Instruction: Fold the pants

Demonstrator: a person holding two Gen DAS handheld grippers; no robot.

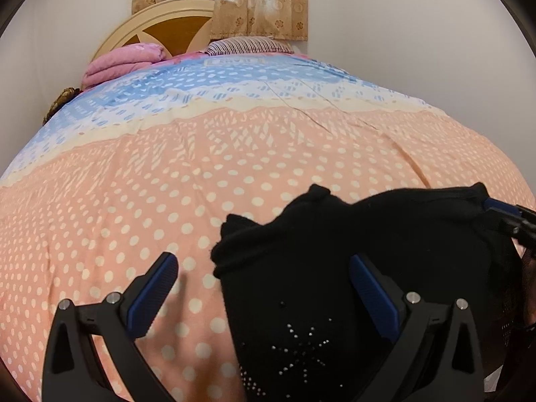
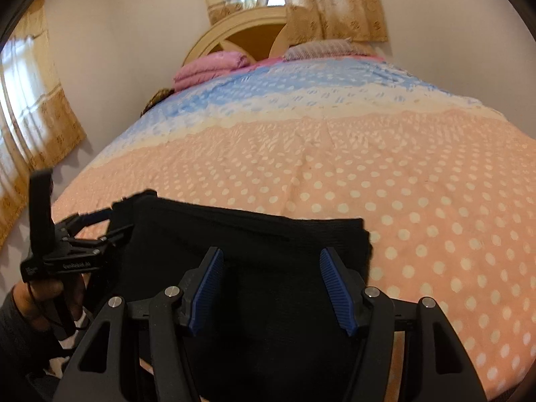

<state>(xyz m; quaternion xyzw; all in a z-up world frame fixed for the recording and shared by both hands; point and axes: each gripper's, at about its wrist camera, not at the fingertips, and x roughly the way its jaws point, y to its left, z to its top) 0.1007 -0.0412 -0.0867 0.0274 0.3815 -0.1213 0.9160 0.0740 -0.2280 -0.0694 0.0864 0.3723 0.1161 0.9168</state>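
Black pants with a rhinestone star pattern lie on the near end of the bed, bunched at their far edge. My left gripper is open, its jaws wide apart over the pants' left edge, nothing between the pads. In the right wrist view the pants lie as a flat dark rectangle. My right gripper is open above their middle, empty. The left gripper also shows at the pants' left corner, and the right gripper's fingers show at the pants' right edge.
The bed carries a peach polka-dot and blue cover. Folded pink blankets and a striped pillow lie at the headboard. Curtains hang left of the bed. A wall lies to the right.
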